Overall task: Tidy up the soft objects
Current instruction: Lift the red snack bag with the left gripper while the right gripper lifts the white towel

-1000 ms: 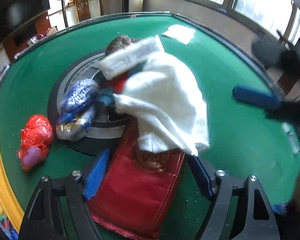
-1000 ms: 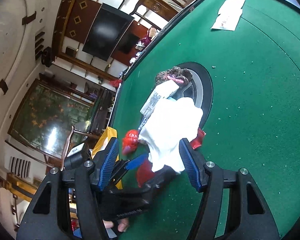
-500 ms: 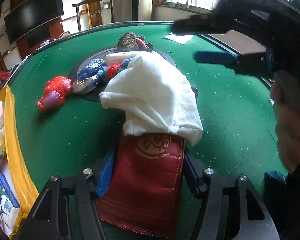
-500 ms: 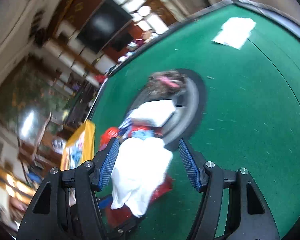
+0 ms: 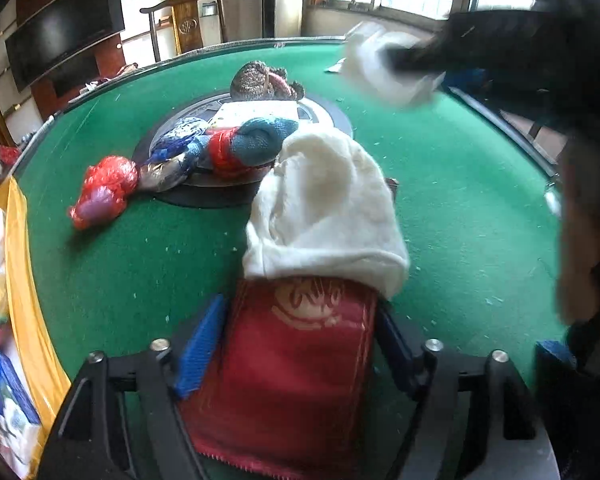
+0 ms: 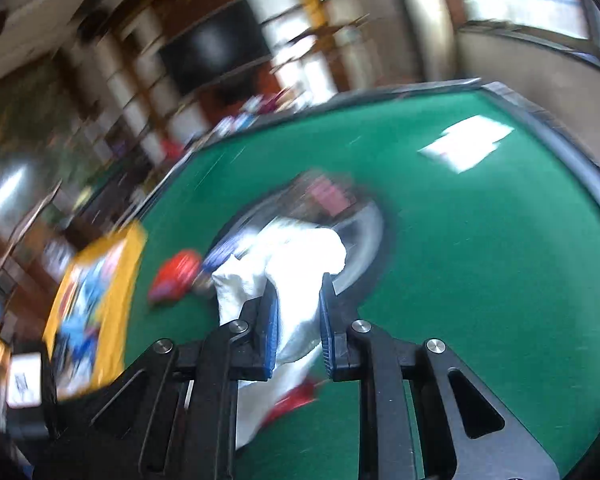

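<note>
Near the bench's (image 5: 460, 208) front edge, the left tool (image 5: 296, 344) is spreading around the red pouch (image 5: 292, 372), its length running away under the white cloth (image 5: 324, 208), while the right tool (image 6: 298, 316) is pinching that cloth from above.

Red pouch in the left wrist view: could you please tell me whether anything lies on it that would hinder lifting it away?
Yes: the white towel is draped over the far end of the red pouch, covering its top edge.

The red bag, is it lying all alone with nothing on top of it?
No, a white cloth is draped over the far end of the red bag.
</note>
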